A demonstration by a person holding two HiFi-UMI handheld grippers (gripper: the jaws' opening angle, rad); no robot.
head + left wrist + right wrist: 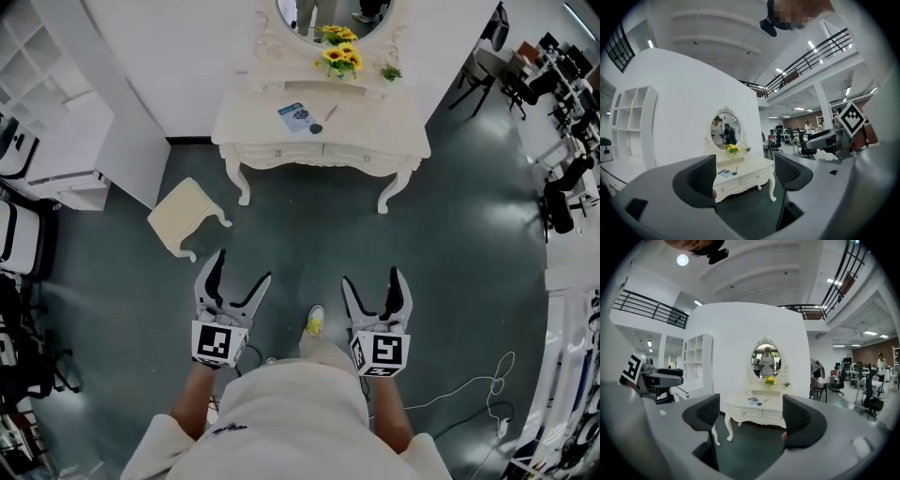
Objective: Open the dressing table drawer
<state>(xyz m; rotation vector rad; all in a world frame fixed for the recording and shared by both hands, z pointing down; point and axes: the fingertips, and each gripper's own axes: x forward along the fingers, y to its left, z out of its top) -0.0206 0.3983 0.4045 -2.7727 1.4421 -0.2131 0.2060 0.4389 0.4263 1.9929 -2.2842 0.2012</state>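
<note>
Facing the dressing table [375, 127] from well back, the person holds both forearms forward and parallel, with the marker cubes uppermost and the jaws pointing toward the table. The left gripper [241, 270] sits level with the table's left leg and is angled slightly toward the table's left side. Its jaws stand apart with nothing between them. The right gripper [373, 279] sits level with the table's right half, and its jaws are likewise spread and empty. Each gripper view frames the table in the gap between the jaws, well apart from the pads. The two drawer fronts [281, 151] lie side by side in the apron under the tabletop, both flush and closed. A booklet [298, 116] lies on the tabletop, left of centre. Yellow flowers [339, 56] stand at the table's rear, below the oval mirror [333, 14]. A cream stool [187, 216] stands on the dark floor [309, 225] just off the table's front left leg.
</note>
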